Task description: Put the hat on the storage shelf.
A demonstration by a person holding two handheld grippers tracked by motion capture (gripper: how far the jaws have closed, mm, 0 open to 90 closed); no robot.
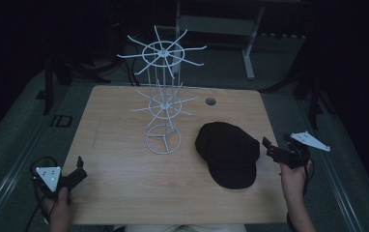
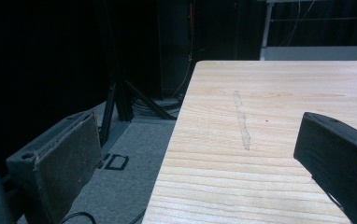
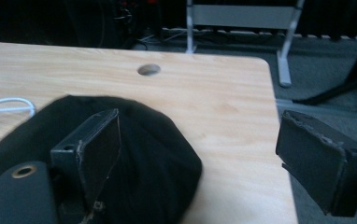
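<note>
From above I see a wooden table with a white wire rack standing near its middle: a ring base, a thin post and two tiers of spokes fanning out. Just to the right of the base lies a black cap, flat on the wood, its brim toward my side. Beyond the cap there is a small round hole in the tabletop.

My left gripper sits at the near left corner of the table, held in my left hand. In its own view the jaws stand wide apart with nothing between them, one over the grey floor beside the table, the other over the wood. On the floor there I can read the letter "D" in dark print, with part of another character before it that I cannot make out. A pale scuff line runs along the grain ahead.

My right gripper is at the right edge of the table, just beside the cap, held in my right hand. Its jaws are spread too, holding nothing; in its view one jaw is in front of the cap's crown and the other hangs past the table edge. I find no brand or label on the cap or rack
</note>
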